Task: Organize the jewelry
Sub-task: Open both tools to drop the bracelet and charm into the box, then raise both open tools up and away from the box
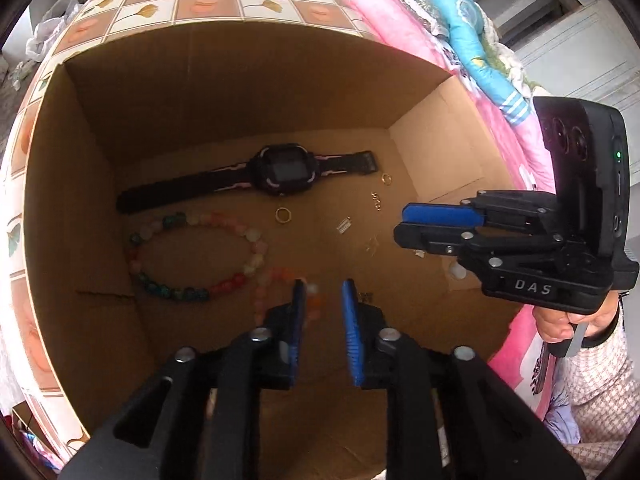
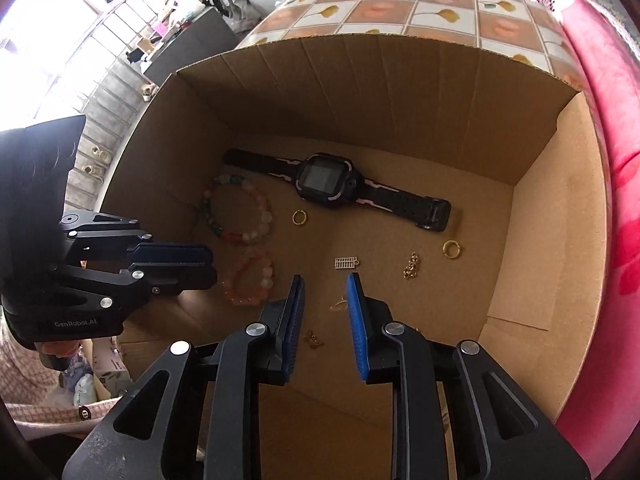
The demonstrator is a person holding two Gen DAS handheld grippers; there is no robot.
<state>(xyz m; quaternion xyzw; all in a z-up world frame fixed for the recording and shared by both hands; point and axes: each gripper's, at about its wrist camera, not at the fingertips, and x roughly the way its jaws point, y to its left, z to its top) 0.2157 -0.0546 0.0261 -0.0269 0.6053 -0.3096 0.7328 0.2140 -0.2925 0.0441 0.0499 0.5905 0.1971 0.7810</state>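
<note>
A: Jewelry status?
B: Black watch (image 2: 334,184), bead bracelets (image 2: 238,210), gold rings (image 2: 299,217) are laid flat on cardboard box (image 2: 560,208) floor. Left gripper (image 1: 324,308), right gripper (image 2: 324,304): slightly spread, nothing pinched. Pink bedding (image 2: 612,152) seen beside.

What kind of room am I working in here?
Probably a bedroom at home: a pink floral quilt and blue pillow lie beside the cardboard box, and a window with bars is behind.
</note>
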